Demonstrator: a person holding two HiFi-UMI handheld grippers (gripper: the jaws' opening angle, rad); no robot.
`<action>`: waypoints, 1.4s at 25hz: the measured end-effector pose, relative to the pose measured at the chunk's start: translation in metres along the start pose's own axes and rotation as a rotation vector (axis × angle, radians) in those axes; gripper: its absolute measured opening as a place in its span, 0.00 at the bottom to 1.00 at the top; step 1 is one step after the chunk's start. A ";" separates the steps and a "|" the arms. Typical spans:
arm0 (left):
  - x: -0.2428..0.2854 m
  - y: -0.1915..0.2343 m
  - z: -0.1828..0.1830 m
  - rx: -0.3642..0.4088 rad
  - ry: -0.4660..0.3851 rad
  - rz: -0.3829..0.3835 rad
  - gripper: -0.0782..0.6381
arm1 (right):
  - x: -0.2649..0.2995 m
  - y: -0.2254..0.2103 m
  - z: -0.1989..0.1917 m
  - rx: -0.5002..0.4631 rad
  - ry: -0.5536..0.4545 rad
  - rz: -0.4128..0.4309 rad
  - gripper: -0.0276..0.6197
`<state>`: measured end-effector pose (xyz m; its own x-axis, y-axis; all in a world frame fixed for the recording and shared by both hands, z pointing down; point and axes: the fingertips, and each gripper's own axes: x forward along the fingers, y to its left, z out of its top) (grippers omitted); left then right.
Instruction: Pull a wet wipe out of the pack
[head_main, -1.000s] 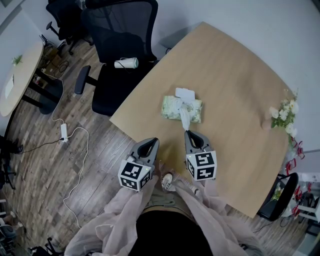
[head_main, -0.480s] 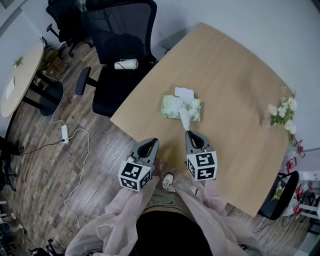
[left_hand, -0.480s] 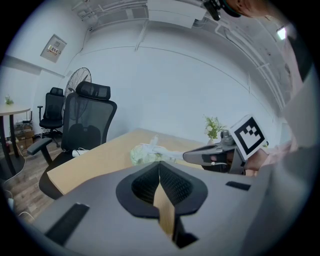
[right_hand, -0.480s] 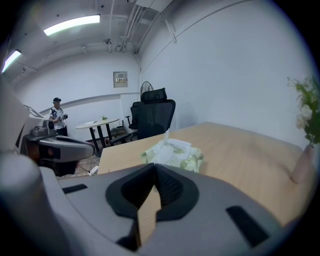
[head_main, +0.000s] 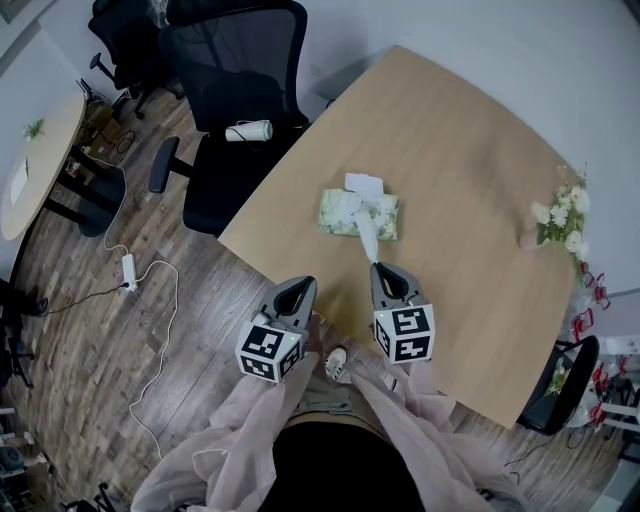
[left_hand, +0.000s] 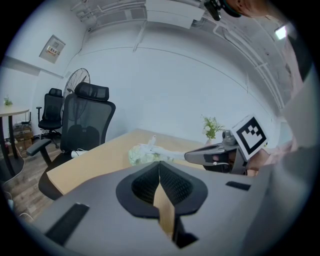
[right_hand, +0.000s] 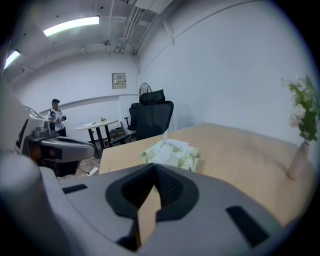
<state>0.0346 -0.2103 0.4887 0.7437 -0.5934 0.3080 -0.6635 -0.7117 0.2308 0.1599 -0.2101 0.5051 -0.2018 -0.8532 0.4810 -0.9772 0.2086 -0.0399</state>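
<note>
Table (head_main: 470, 150): pack (head_main: 387, 214) (print illegible), wipe (head_main: 367, 240) in claw (head_main: 378, 266)

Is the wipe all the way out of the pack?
No, the wet wipe stretches from the pack to the right gripper.

The head view looks steeply down from above the person onto the desk (head_main: 480, 150) corner and the floor (head_main: 120, 380), with the left gripper (head_main: 299, 287) and right gripper (head_main: 379, 269) close at its lower edge. Each gripper view sits low behind its own fingers (left_hand: 145, 185), facing almost level across the desk. All three share the pack (head_main: 335, 213) and wet wipe (head_main: 366, 240); each gripper view also catches the other gripper.
</note>
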 end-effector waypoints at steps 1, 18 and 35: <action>0.000 -0.001 0.000 0.001 0.000 -0.001 0.13 | -0.002 0.000 0.001 0.001 -0.003 -0.001 0.07; -0.006 -0.020 -0.001 0.021 -0.015 -0.033 0.13 | -0.049 0.004 0.011 0.016 -0.081 -0.022 0.07; -0.012 -0.044 0.004 0.043 -0.033 -0.071 0.13 | -0.100 -0.017 0.009 0.144 -0.169 -0.100 0.06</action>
<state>0.0555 -0.1730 0.4714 0.7918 -0.5521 0.2613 -0.6050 -0.7677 0.2112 0.1960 -0.1324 0.4494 -0.0998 -0.9367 0.3355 -0.9898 0.0590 -0.1295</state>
